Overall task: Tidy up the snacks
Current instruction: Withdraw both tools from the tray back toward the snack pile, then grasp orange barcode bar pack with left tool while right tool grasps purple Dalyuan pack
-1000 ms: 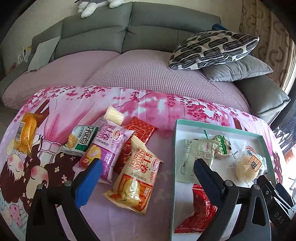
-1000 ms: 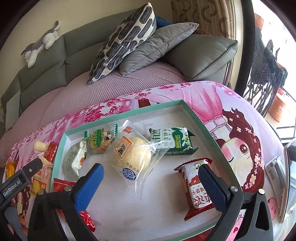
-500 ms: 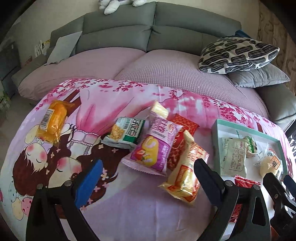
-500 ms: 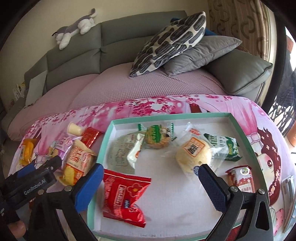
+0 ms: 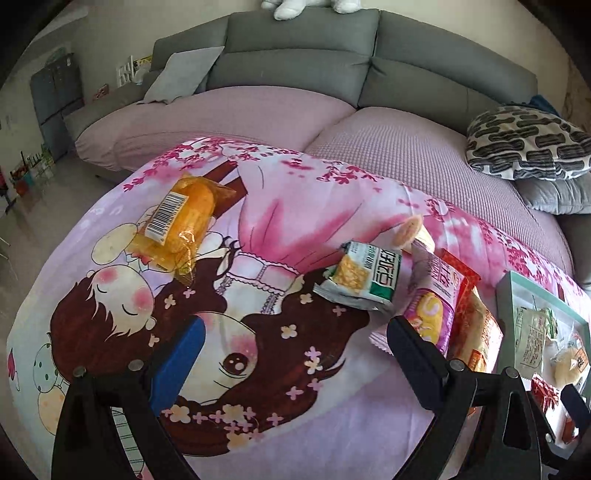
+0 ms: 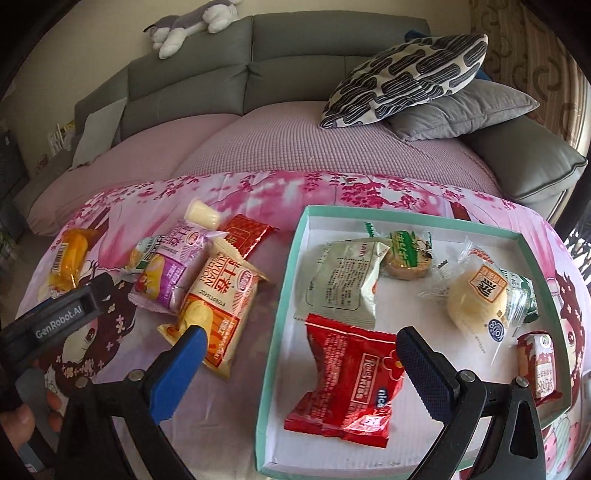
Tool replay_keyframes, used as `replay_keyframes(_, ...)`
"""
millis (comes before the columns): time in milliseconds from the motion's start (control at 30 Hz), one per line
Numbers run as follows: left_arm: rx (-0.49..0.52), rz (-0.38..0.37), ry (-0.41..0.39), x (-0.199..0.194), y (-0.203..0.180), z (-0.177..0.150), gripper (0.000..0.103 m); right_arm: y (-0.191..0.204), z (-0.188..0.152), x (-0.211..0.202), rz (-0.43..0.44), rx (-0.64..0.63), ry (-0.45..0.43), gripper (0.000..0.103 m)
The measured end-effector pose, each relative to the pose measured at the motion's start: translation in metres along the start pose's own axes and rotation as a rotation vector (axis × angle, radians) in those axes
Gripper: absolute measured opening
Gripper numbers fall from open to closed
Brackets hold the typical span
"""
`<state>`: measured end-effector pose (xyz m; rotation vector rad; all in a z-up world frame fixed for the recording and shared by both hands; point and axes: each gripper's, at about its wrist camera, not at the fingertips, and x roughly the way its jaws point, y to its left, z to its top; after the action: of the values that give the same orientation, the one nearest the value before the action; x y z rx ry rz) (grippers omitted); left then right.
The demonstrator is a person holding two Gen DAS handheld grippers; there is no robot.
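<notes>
A mint-rimmed white tray (image 6: 280,306) holds a red packet (image 6: 351,376), a wrapped bun (image 6: 476,299), a grey-white packet (image 6: 347,280) and other snacks. My right gripper (image 6: 303,365) hangs open over the tray's left rim, holding nothing. Left of the tray lie an orange-and-cream roll pack (image 6: 218,306), a purple pack (image 6: 166,269), a flat red packet (image 6: 245,234) and a jelly cup (image 6: 201,216). My left gripper (image 5: 295,354) is open and empty above the cloth. A green-white packet (image 5: 365,275) lies just beyond its right finger, and an orange packet (image 5: 181,218) lies far left.
A pink cartoon-print cloth (image 5: 258,229) covers the table. Behind it stands a grey sofa (image 5: 295,59) with a lilac cover, a patterned cushion (image 6: 406,77) and a plush toy (image 6: 192,26). A hand (image 6: 18,421) holding the left gripper shows at the lower left of the right wrist view.
Both grippers have swung left. The left one has moved off the tray to the cloth's left half. The right one now straddles the tray's left rim.
</notes>
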<state>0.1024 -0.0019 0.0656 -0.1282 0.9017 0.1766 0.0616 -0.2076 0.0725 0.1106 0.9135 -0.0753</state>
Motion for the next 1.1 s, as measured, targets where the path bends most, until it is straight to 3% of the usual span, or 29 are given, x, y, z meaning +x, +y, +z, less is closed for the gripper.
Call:
replay_keyframes(367, -0.051, 0.003, 0.04, 0.01, 0.044, 0.01, 0.099, 0.031, -0.005, 0.009, -0.03, -0.046, 0.008, 0.103)
replay_keyframes(500, -0.037, 0.007, 0.049, 0.012, 0.055, 0.012, 0.099, 0.043, -0.006, 0.009, 0.0, -0.066, 0.008, 0.103)
replay_keyframes(700, -0.014, -0.014, 0.071, 0.015, 0.07, 0.013, 0.099, 0.054, -0.009, 0.009, -0.027, -0.074, -0.013, 0.103)
replay_keyframes(1100, -0.091, -0.019, 0.07, 0.02, 0.104, 0.03, 0.099, 0.07, 0.0, 0.005, -0.003, -0.103, -0.055, 0.103)
